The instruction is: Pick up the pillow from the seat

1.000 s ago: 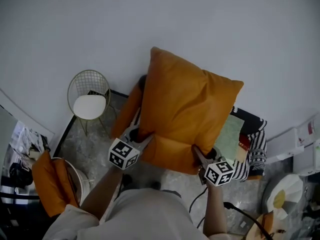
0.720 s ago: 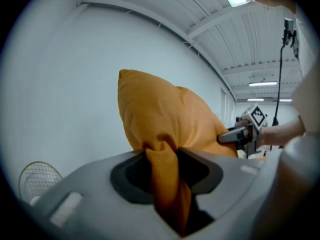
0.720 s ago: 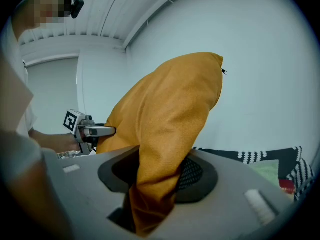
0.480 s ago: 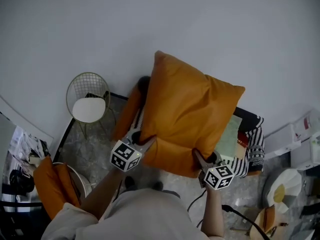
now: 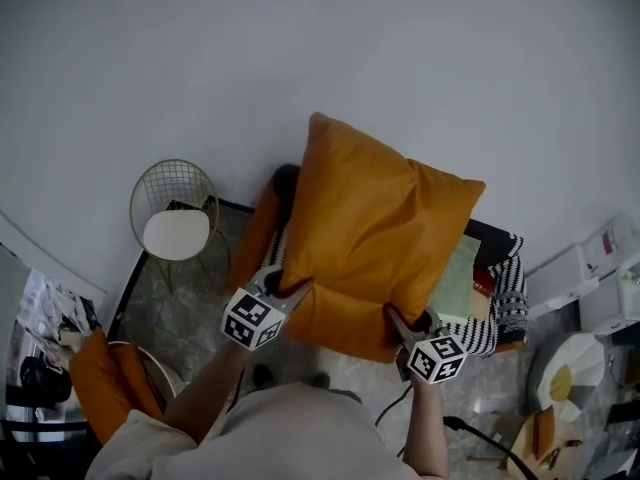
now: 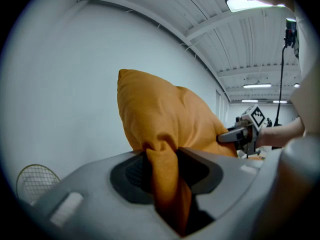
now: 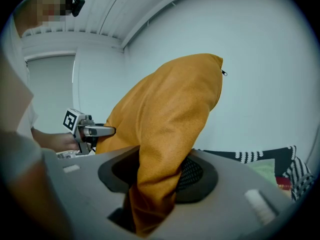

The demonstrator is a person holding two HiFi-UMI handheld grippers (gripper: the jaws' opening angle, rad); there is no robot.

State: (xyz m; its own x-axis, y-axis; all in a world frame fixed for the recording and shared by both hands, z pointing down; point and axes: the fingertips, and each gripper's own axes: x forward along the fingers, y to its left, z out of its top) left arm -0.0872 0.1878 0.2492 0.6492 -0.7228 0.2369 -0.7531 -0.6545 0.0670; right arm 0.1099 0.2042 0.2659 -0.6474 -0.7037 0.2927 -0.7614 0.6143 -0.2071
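A large orange pillow (image 5: 375, 233) hangs in the air in front of the white wall, lifted off the seat (image 5: 495, 278) below it. My left gripper (image 5: 290, 286) is shut on the pillow's near left corner, and its fabric (image 6: 162, 176) is pinched between the jaws. My right gripper (image 5: 395, 318) is shut on the near right corner, with the cloth (image 7: 157, 179) bunched between its pads. In the left gripper view the other gripper (image 6: 245, 131) shows beyond the pillow. The seat carries a black-and-white striped throw (image 5: 510, 303) and a pale green cushion (image 5: 458, 276).
A gold wire chair (image 5: 176, 218) with a white seat pad stands at the left by the wall. An orange armrest (image 5: 255, 233) lies behind the pillow. Another orange seat (image 5: 100, 388) sits at the lower left. Boxes and clutter (image 5: 590, 298) fill the right edge.
The pillow and both grippers have shifted slightly in the picture, still held the same way at both corners. The wire chair sits a little lower in view.
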